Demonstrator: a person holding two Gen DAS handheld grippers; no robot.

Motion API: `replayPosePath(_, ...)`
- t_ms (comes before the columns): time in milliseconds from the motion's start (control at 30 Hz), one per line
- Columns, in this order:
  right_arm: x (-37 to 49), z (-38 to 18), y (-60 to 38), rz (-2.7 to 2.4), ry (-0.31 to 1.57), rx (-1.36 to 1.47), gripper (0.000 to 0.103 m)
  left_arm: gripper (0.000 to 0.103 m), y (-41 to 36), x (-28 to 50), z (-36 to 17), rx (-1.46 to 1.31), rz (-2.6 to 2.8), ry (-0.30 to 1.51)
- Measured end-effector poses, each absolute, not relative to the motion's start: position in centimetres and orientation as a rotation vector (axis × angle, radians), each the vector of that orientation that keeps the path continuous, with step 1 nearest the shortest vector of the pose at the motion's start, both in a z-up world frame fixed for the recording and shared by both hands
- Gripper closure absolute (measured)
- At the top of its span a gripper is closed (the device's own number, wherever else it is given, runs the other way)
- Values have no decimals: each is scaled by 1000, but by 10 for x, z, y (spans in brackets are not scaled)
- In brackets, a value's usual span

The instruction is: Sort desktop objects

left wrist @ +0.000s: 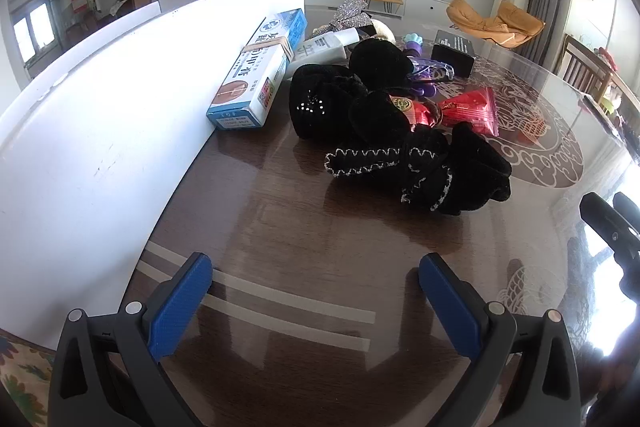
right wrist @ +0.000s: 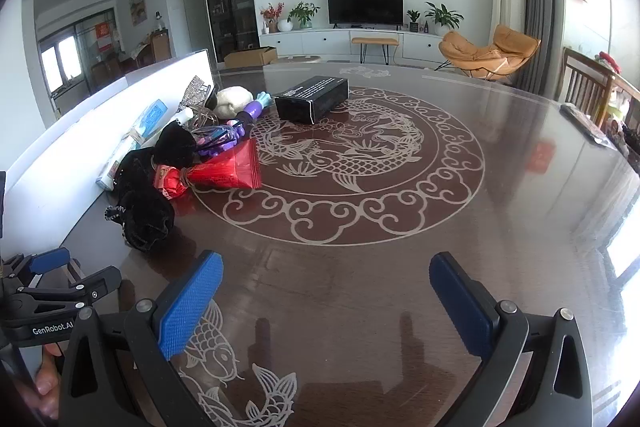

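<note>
Sorting appears not yet begun: from the left, a white storage box (left wrist: 100, 115) stands along the table (left wrist: 304, 227) edge, and just beside it the objects lie in one unsorted heap, namely a blue-and-white carton (left wrist: 256, 75), black velvet scrunchies (left wrist: 420, 159), red snack packets (left wrist: 472, 109) and a purple toy (right wrist: 250, 113). A black box (right wrist: 314, 98) sits apart to the right. The left gripper (left wrist: 316, 301) and right gripper (right wrist: 326, 301) both hover short of the heap, jaws spread wide and holding nothing.

Right tool (right wrist: 326, 301) spread wide, cluttered pile (right wrist: 180, 155), table (right wrist: 500, 195)
</note>
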State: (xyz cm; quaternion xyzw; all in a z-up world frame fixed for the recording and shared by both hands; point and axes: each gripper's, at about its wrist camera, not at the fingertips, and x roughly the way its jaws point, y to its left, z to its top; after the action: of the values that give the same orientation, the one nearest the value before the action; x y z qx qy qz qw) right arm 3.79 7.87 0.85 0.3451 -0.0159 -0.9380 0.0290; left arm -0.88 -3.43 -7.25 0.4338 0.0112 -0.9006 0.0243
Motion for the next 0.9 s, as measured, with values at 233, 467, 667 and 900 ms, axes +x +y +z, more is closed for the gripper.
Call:
replayPosePath(233, 32, 5, 74, -2855, -18, 1120, 0, 0, -34, -8, -72, 1348, -2791, 30)
replayPosePath(467, -6, 6, 47, -2645, 179, 1206, 0, 0, -35, -9, -73, 1341, -2798, 30)
replayPosePath(667, -82, 25, -3, -2432, 431, 1122, 0, 0, -35, -9, -73, 1326, -2802, 32)
replayPosePath(900, -117, -3, -38, -2163, 531, 1266, 0, 0, -36, -9, -72, 1326, -2804, 30)
